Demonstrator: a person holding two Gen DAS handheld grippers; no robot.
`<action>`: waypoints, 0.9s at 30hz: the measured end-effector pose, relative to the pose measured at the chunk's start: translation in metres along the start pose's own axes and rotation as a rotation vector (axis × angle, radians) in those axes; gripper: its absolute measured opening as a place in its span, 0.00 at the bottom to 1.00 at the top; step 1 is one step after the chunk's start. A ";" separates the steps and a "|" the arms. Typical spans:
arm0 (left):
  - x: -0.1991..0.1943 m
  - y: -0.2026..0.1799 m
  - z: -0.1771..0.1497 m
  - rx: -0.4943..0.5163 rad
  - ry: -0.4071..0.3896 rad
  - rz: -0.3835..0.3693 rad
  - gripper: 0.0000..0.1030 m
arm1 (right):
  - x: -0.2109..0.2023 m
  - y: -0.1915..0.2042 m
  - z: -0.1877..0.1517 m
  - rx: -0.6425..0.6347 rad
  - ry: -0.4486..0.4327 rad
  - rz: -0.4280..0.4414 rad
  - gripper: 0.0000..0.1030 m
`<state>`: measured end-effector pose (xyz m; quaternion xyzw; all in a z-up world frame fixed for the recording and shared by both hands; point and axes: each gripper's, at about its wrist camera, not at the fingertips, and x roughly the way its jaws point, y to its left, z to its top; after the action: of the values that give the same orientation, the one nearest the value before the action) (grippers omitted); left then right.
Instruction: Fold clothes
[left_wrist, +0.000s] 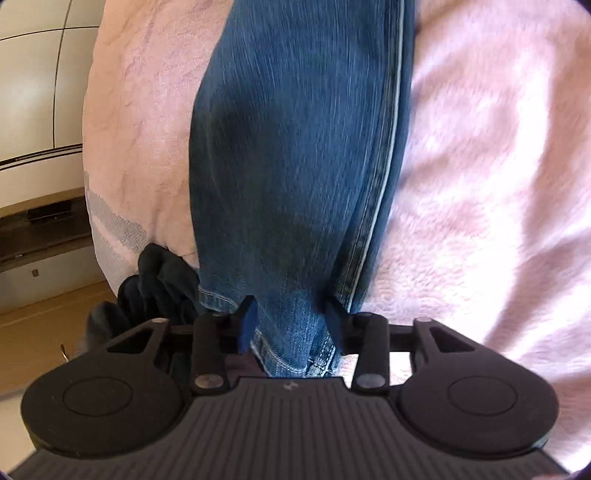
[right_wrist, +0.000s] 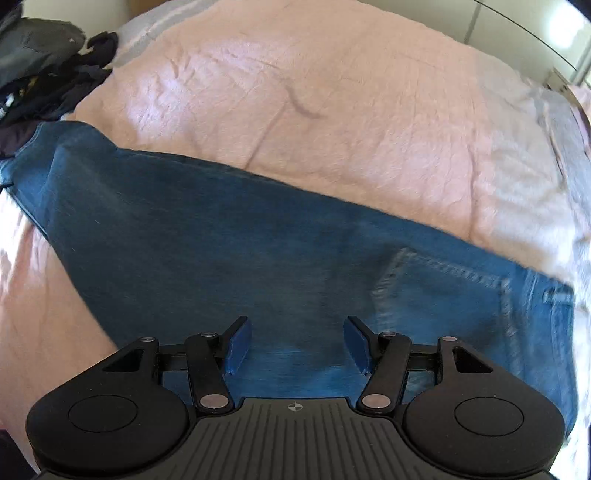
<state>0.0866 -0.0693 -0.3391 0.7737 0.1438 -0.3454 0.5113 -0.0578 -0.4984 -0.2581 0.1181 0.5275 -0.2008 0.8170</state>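
**Denim laid long on the bed, leg hem between my left fingers**

Denim fills the near field in both wrist views. Closest in, my left gripper (left_wrist: 291, 325) has its fingers partly apart with the hem end of the jeans (left_wrist: 295, 155) bunched between them; the cloth touches both pads, yet I cannot tell whether they truly pinch it or merely bracket it. My right gripper (right_wrist: 297, 343) stands wide apart above the seat area, with nothing held, the denim lying flat under the gap and the back pocket (right_wrist: 443, 284) just beside the right-hand finger.

Further out, the jeans run lengthwise across the bed (right_wrist: 332, 92), legs apparently stacked one on the other, the side seam showing as a pale line in the left view. The pink blanket (left_wrist: 498, 166) lies on both sides of them. Beyond the hem end, at the bed's edge, sits a heap of dark clothes (right_wrist: 44, 85), touching or nearly touching the jeans' end. Past the bed's left edge the left view shows the floor (left_wrist: 44, 314) and pale wall panels.

I judge the step in hand to be the crosswise fold: hem brought up toward the waistband. That calls for the left fingers to close firmly on both layers and carry them along the bed's length, while the right either pins the seat or takes the other corner of the hem. Thick denim may slip from a shallow grip.
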 end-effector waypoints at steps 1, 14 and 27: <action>0.003 -0.001 -0.003 0.006 -0.019 0.002 0.14 | 0.002 0.009 0.002 0.001 0.005 -0.002 0.57; 0.000 0.008 -0.055 -0.001 -0.112 -0.188 0.16 | 0.030 0.108 0.029 -0.004 0.070 -0.018 0.57; 0.009 0.138 -0.027 -0.457 -0.278 -0.409 0.28 | 0.076 0.064 0.104 -0.318 0.008 0.041 0.57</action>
<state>0.1834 -0.1064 -0.2437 0.5397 0.2987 -0.5020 0.6062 0.0831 -0.4991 -0.2849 -0.0012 0.5534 -0.0975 0.8272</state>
